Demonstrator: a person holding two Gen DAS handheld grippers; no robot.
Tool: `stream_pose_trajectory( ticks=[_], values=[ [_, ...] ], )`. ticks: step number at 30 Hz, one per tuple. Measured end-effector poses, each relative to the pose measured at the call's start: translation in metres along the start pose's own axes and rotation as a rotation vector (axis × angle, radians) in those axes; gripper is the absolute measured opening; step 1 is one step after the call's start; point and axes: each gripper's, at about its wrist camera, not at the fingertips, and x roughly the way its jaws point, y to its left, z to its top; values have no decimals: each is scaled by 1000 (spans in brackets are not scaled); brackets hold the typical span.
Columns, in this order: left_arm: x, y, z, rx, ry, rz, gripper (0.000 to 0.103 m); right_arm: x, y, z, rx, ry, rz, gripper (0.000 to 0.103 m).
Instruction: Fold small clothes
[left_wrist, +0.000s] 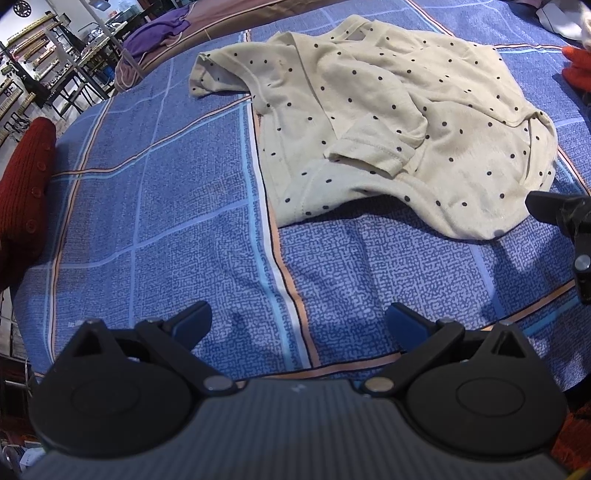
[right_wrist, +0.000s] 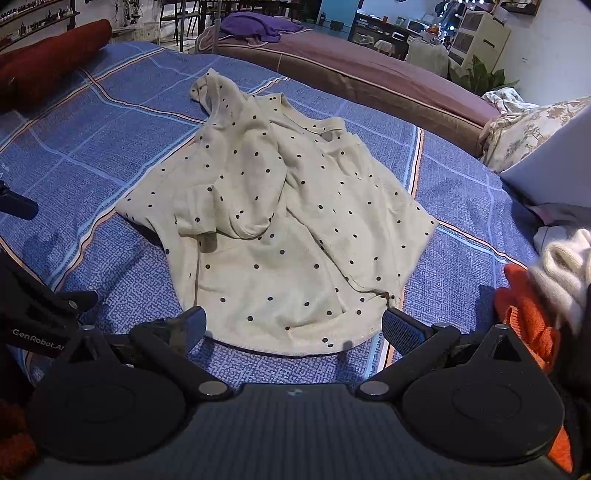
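A cream polka-dot T-shirt (right_wrist: 280, 221) lies rumpled on a bed's blue plaid sheet (left_wrist: 147, 206), one sleeve flopped across its front, while the left claw (left_wrist: 299, 321) and right claw (right_wrist: 293, 325) hover just short of its hem, both spread wide and empty. The thin knit looks light and limp, likely to sag and crease; hem corners and shoulder seams seem the surest holds.

**Setting: lived-in home, bed used as work surface**

We record a blue plaid bedsheet (right_wrist: 92, 122), a mauve mattress with a crumpled purple blanket (right_wrist: 258, 26), a dark red knitted bolster (left_wrist: 22, 184), black metal wall shelves (left_wrist: 33, 55), a cream cabinet (right_wrist: 480, 37) and a leafy houseplant (right_wrist: 480, 77).
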Motion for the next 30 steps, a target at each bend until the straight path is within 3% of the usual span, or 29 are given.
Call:
stream_pose_trajectory(
  ticks=[4, 7, 12, 14, 16, 20, 21, 23, 25, 27, 28, 30],
  values=[
    [2, 3, -1, 0, -31, -14, 103, -5, -5, 1, 23, -58, -3, 103],
    [3, 11, -1, -11, -81, -26, 103, -13, -13, 0, 67, -152, 21, 103],
    [0, 25, 9, -4, -205, -1, 103, -12, -24, -1, 122, -247, 85, 103],
    [-1, 25, 19, 32, -239, -34, 101, -6, -23, -1, 102, -248, 69, 103],
    [-2, 24, 34, 37, -258, -104, 93, 2, -27, 0, 100, -228, 67, 103],
    [12, 9, 65, 34, -263, -323, 91, 11, -38, 0, 152, -206, 62, 103],
    [16, 1, 72, 57, -254, -327, 91, 11, -40, 0, 158, -209, 56, 103],
    [32, -18, 83, 110, -228, -319, 71, 13, -43, 0, 160, -201, 51, 103],
    [56, -33, 89, 145, -163, -325, 23, 15, -47, -1, 172, -196, 42, 103],
    [78, -37, 85, 137, -110, -296, 12, 18, -50, -3, 183, -180, 39, 103],
    [75, -30, 85, 102, -127, -305, 8, 18, -52, -3, 186, -175, 36, 103],
    [59, -5, 82, -4, -191, -294, 7, 20, -55, -5, 190, -173, 32, 103]
  ],
)
